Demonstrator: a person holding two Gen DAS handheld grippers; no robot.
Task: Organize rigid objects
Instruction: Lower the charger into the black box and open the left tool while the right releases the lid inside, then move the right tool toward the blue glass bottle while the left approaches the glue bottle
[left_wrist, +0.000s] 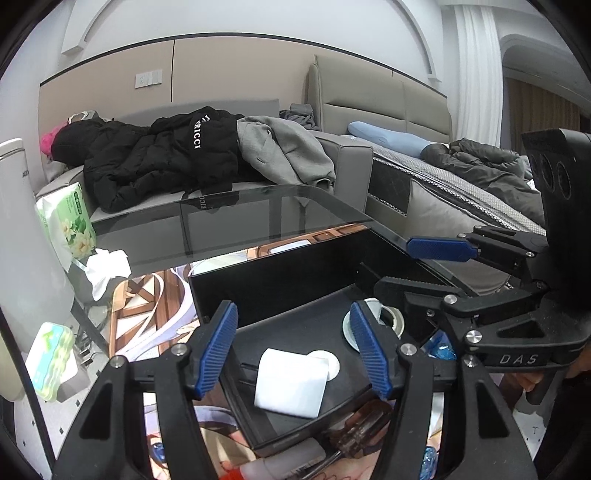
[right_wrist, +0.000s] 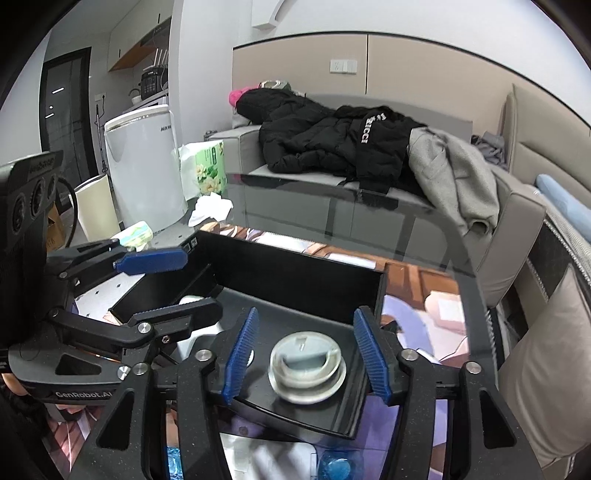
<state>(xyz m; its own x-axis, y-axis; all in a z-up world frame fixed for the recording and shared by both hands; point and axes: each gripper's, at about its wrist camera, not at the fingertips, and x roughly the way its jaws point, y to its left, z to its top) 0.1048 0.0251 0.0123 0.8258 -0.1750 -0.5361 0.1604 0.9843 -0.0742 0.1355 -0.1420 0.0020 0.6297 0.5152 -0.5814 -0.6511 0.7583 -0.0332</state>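
A black open box (left_wrist: 280, 280) stands on the table, also in the right wrist view (right_wrist: 303, 273). On its floor lie a white square pad (left_wrist: 290, 382), a white disc (left_wrist: 330, 363) and a round metal lid (right_wrist: 306, 369), also in the left wrist view (left_wrist: 391, 323). My left gripper (left_wrist: 293, 349) is open over the pad, empty. My right gripper (right_wrist: 306, 354) is open with the metal lid between its fingers, not touching. A brown-handled screwdriver (left_wrist: 360, 430) and a white marker (left_wrist: 284, 463) lie in front of the box.
The glass table (left_wrist: 236, 218) carries a printed mat (left_wrist: 147, 317). A green tissue pack (left_wrist: 70, 221) and crumpled tissue (left_wrist: 107, 269) sit at its far left. A white appliance (right_wrist: 144, 170) stands beside it. A sofa with coats (left_wrist: 177, 155) lies behind.
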